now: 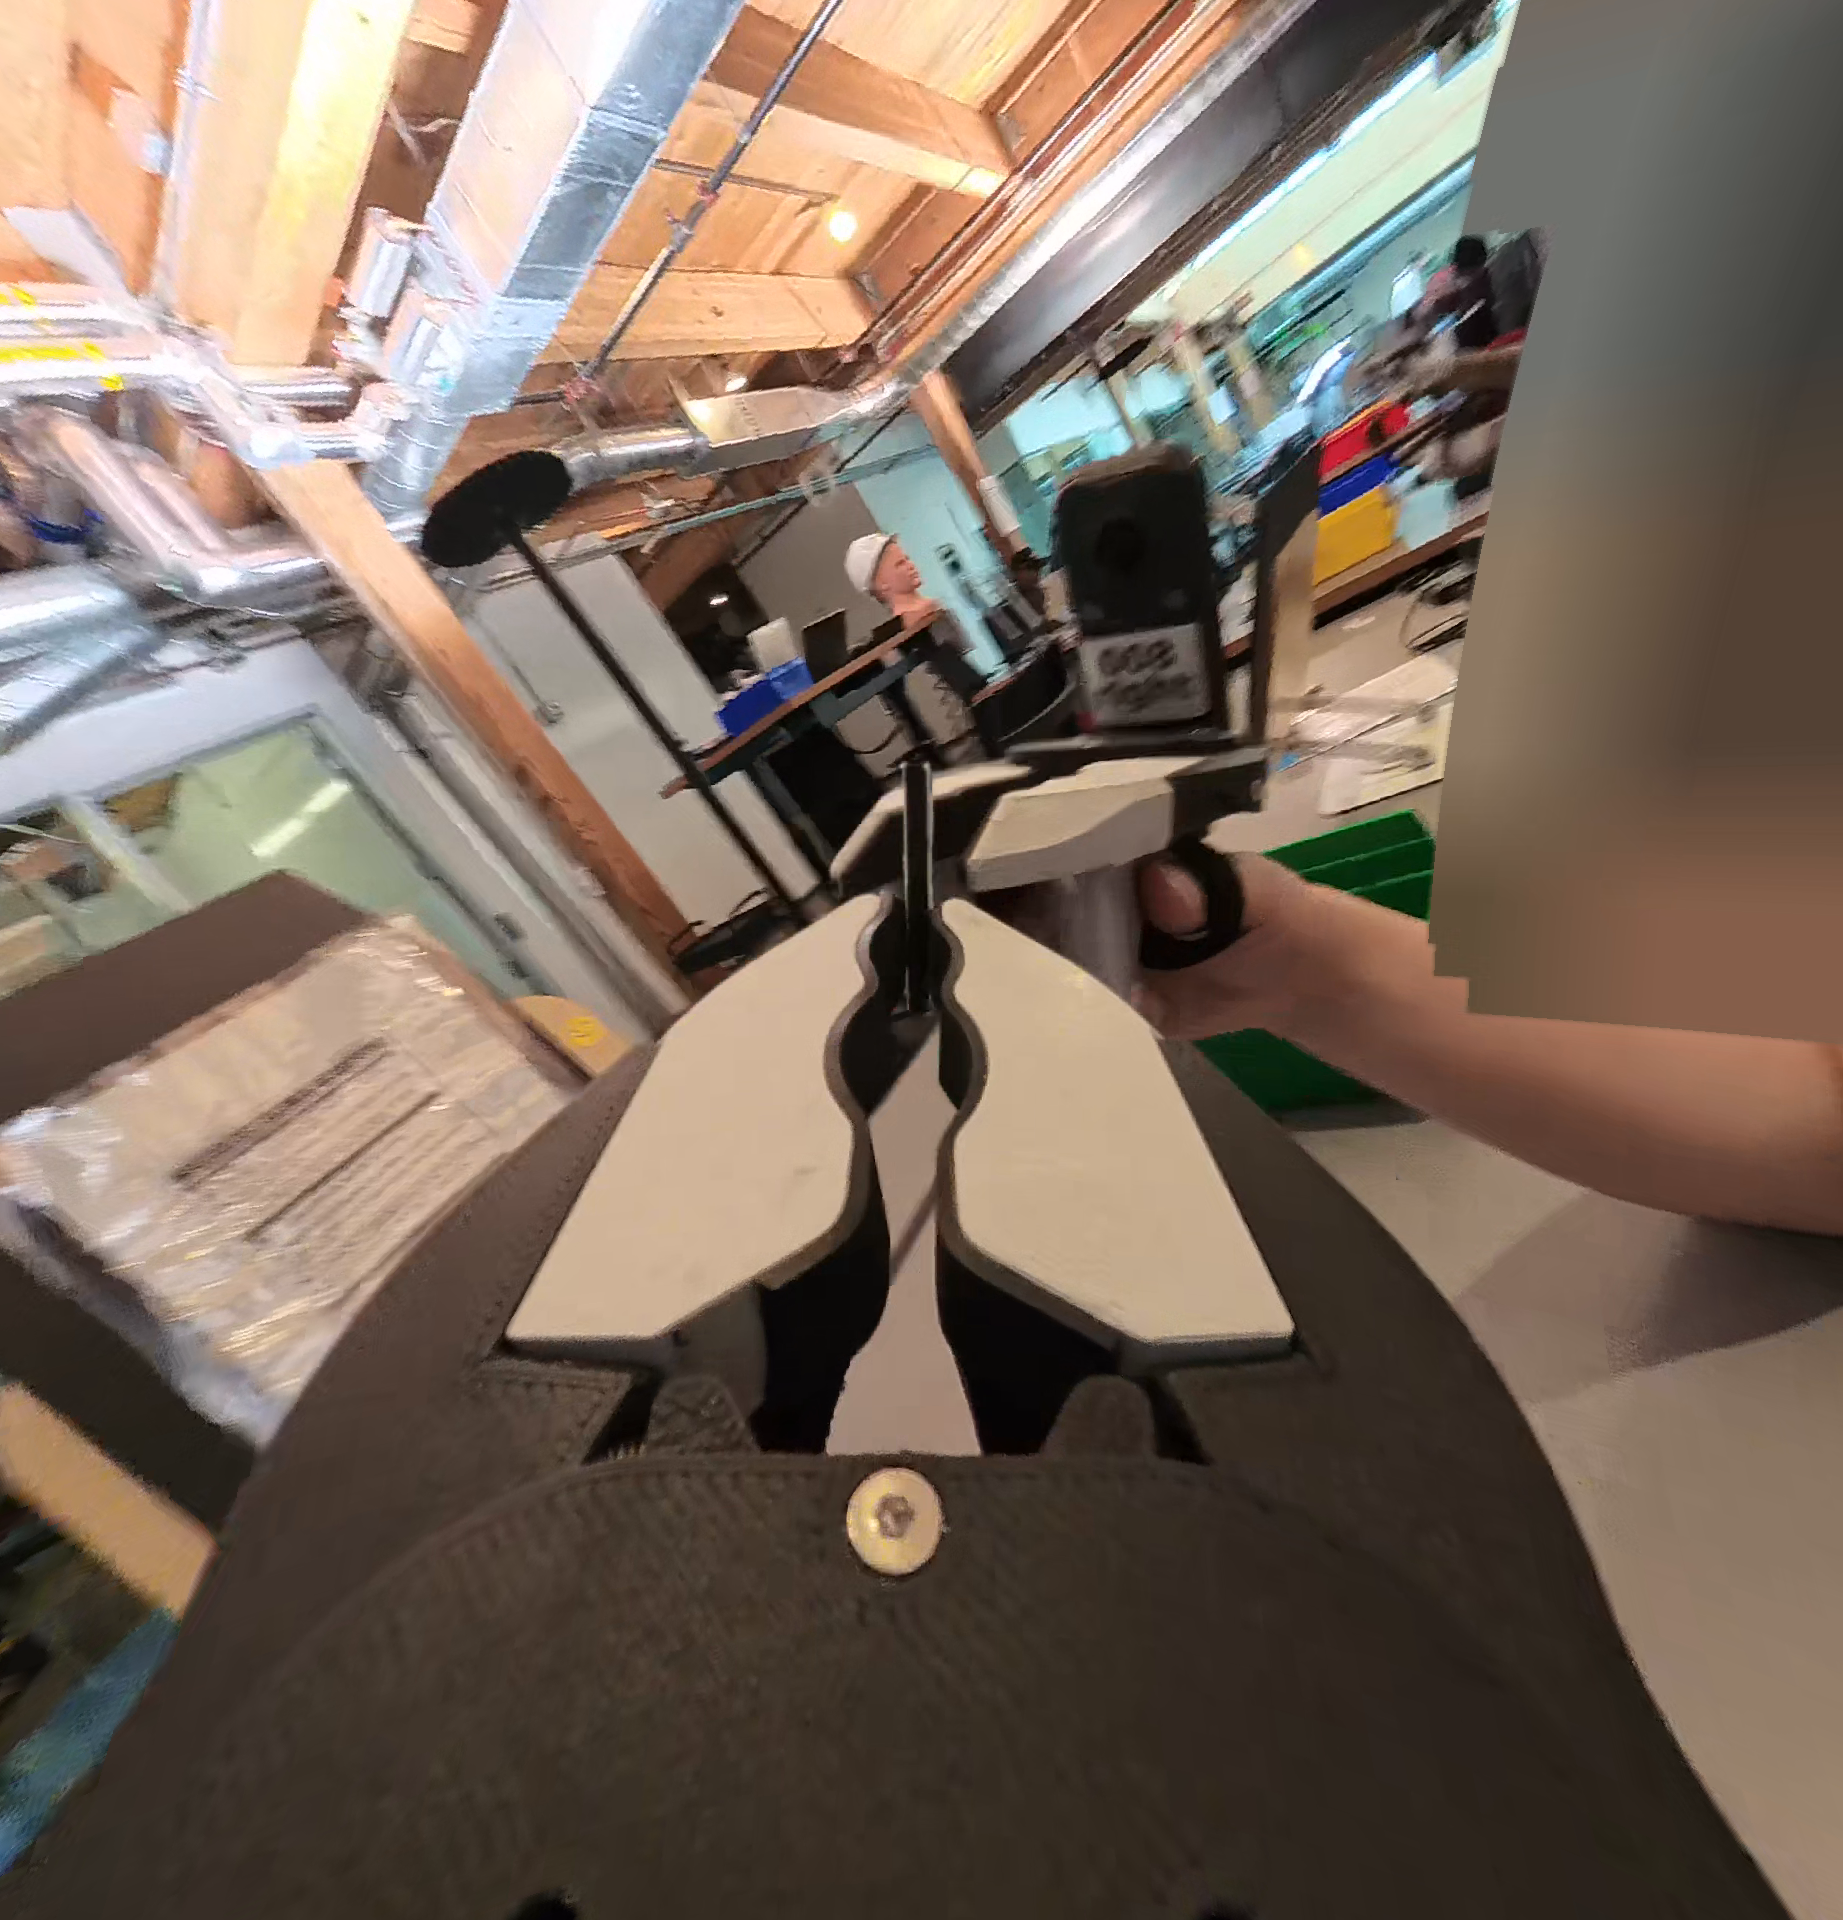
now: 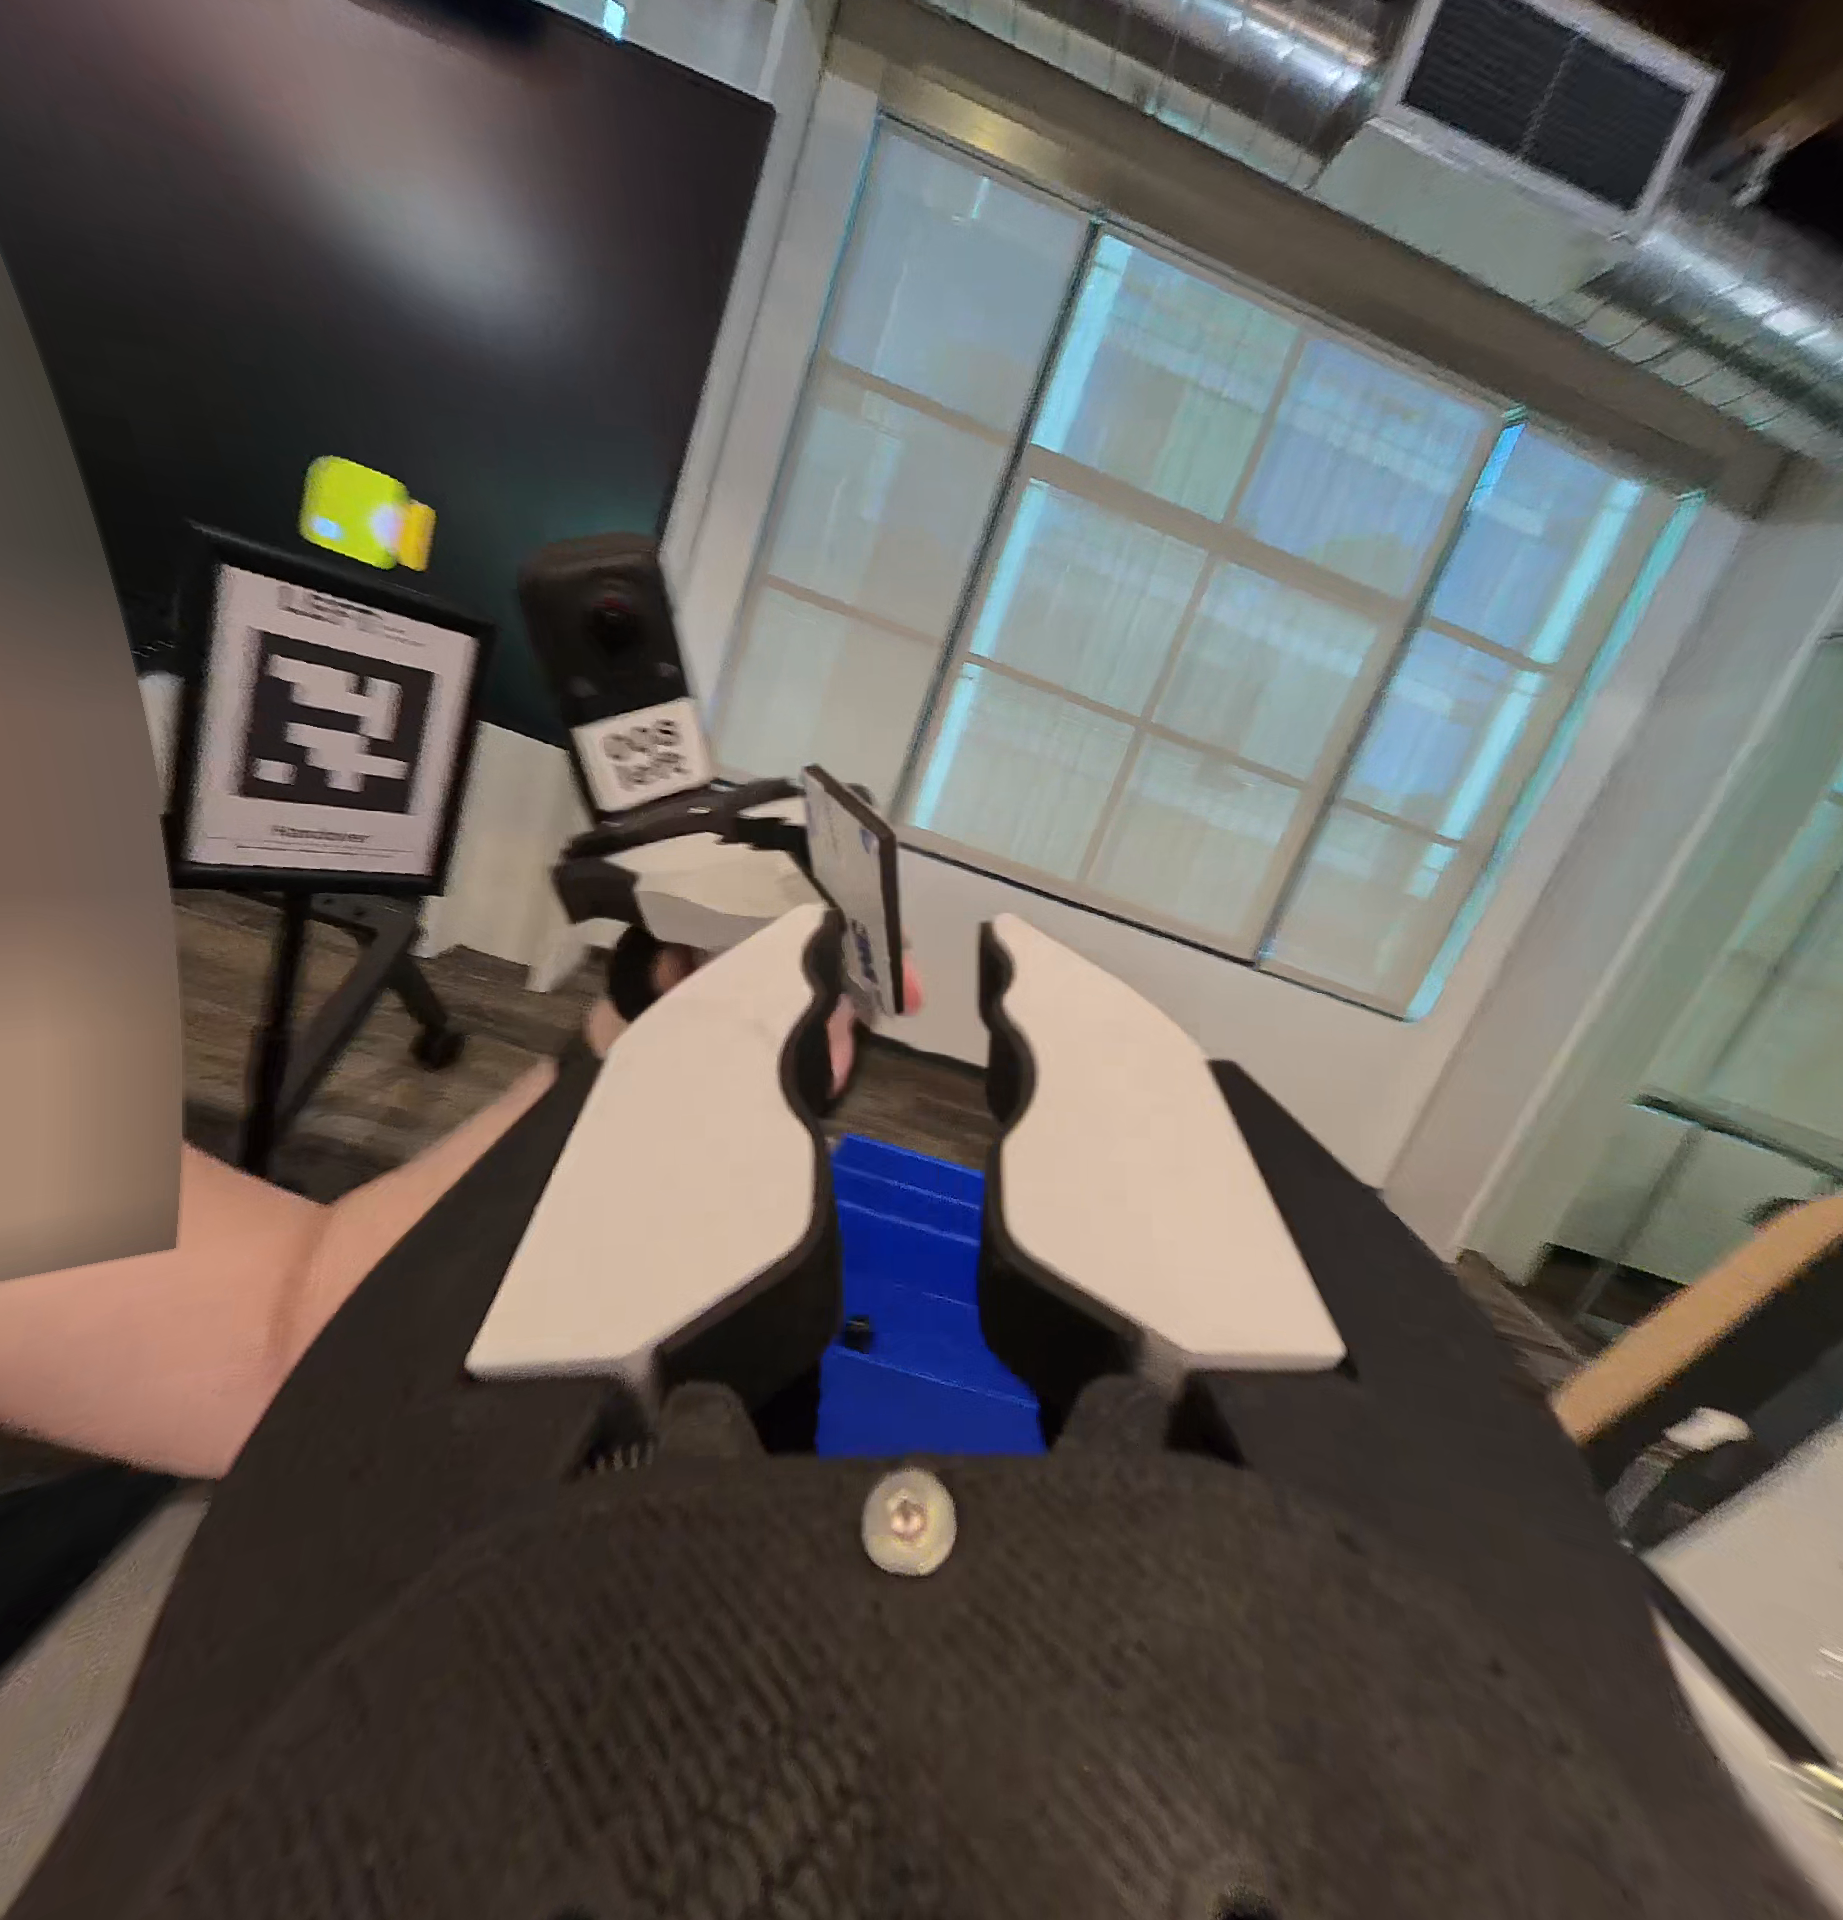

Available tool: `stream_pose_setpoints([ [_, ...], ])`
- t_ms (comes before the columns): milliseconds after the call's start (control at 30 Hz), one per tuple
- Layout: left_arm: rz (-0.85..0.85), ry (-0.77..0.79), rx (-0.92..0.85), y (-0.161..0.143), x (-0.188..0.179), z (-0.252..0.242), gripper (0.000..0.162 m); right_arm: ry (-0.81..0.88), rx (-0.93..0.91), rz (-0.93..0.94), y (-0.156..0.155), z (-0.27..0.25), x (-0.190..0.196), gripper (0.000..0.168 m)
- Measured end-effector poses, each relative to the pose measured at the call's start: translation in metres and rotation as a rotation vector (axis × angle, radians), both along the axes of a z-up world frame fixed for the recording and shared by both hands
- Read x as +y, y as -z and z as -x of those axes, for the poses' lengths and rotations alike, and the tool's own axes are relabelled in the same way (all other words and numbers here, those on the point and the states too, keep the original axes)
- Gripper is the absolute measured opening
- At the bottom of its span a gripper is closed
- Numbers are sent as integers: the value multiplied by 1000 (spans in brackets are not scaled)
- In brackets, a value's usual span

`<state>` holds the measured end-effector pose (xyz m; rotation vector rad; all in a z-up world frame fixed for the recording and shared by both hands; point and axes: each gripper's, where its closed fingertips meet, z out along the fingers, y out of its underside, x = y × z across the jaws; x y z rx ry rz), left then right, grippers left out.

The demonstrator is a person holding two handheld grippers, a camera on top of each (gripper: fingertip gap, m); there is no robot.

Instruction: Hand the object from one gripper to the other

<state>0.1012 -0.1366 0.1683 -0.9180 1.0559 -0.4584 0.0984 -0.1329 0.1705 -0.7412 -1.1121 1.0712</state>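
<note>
My left gripper (image 1: 912,920) is shut on a thin flat card (image 1: 915,852), seen edge-on as a dark upright strip. In the right wrist view the card (image 2: 860,904) shows a pale face with blue print and a black edge, held up by the left gripper (image 2: 709,831). My right gripper (image 2: 901,940) is open, its fingers to either side of the card's lower end, the card close to the left finger (image 2: 688,1091). In the left wrist view the right gripper (image 1: 958,831) reaches in from the right, held by a hand (image 1: 1239,956).
A blue bin (image 2: 922,1299) lies below my right gripper. A green bin (image 1: 1353,852) sits behind the hand. A black-and-white marker sign on a stand (image 2: 325,727) is at the left. A pale table (image 1: 1416,1174) lies below, and windows (image 2: 1208,582) lie beyond. My two grippers' fingertips are within a few centimetres of each other.
</note>
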Motion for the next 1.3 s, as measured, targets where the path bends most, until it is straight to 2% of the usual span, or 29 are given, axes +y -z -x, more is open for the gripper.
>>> stream_pose_setpoints([
  [33, -41, -79, 11, -1, 7, 4, 3, 87, 0, -51, 0, -3, 8, 32],
  [133, -247, -422, 135, 0, 36, 21, 3, 411, -55, -342, 4, -10, 25, 39],
  [200, -475, -669, 295, 3, 52, 31, 3, 622, -156, -604, 12, -10, 31, 38],
  [267, -666, -848, 446, 5, 64, 33, 3, 830, -276, -863, 22, -9, 38, 37],
  [300, -683, -893, 508, 10, 71, 31, 3, 901, -314, -957, 25, -7, 39, 37],
  [533, -647, -904, 693, 42, 90, 7, 3, 980, -475, -1097, 48, 7, 52, 29],
  [633, -616, -907, 703, 45, 93, 9, 3, 968, -538, -1066, 53, 5, 61, 23],
  [933, -622, -808, 661, 46, 77, -5, 3, 918, -560, -1038, 58, 2, 62, 24],
  [1067, -624, -822, 674, 46, 77, -3, 3, 915, -570, -1037, 59, 1, 64, 24],
  [1233, -610, -822, 690, 48, 78, -1, 3, 919, -557, -1038, 57, 2, 65, 17],
  [1300, -603, -818, 685, 49, 77, -1, 4, 931, -549, -1036, 54, 1, 67, 8],
])
